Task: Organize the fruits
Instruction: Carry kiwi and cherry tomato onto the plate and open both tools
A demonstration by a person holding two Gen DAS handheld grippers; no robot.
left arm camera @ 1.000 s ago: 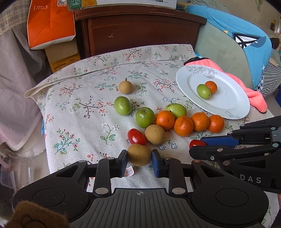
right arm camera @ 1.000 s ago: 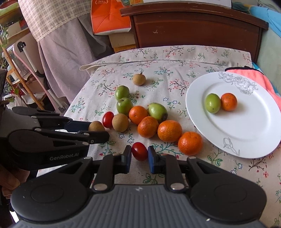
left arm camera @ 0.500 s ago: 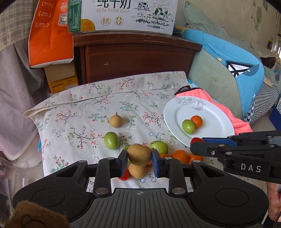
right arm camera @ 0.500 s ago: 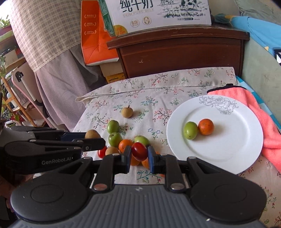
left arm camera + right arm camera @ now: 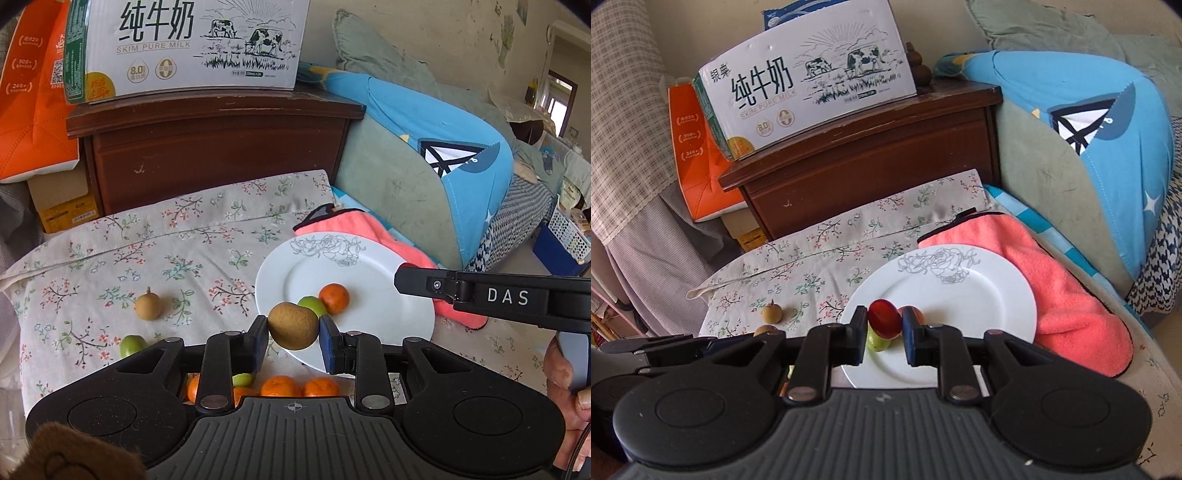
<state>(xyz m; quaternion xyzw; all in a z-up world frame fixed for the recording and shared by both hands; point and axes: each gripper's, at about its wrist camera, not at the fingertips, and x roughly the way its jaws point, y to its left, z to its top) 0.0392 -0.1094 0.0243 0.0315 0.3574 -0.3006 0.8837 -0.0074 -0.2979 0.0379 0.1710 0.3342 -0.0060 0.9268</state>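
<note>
Two grippers each carry one fruit above the near edge of the plate (image 5: 369, 295). Nearest, the left gripper (image 5: 293, 334) has its blue pads clamped on a kiwi (image 5: 293, 325), an egg-shaped fruit with dull, fuzzy brown skin; the right gripper (image 5: 884, 328) has its jaws closed on a cherry tomato (image 5: 884, 318), small, oval and glossy red.

Risks, as judged from this view: the tomato's smooth, thin skin may slip out of the pads or split if squeezed harder. Released from this height, either fruit could bounce or roll on the glazed white ceramic, whose shallow rim gives little restraint. Both tools converge on the same spot, so they may collide.

Below the left gripper, several orange mandarins (image 5: 280, 386) with dimpled peel and a smooth green fruit (image 5: 242, 379) lie on the floral cloth (image 5: 155, 251). Beyond, on the plate, a green fruit (image 5: 312, 304) and a mandarin (image 5: 334, 298) sit touching; an incoming fruit might knock them toward the edge. A round, stemmed tan fruit (image 5: 147, 306) rests well apart on the cloth. A coral fleece towel (image 5: 1052, 280) lies tucked under the plate's far side, which may leave the plate tilted. Farthest stand a scuffed wooden cabinet (image 5: 221, 155) and a cardboard milk carton (image 5: 184, 48).
</note>
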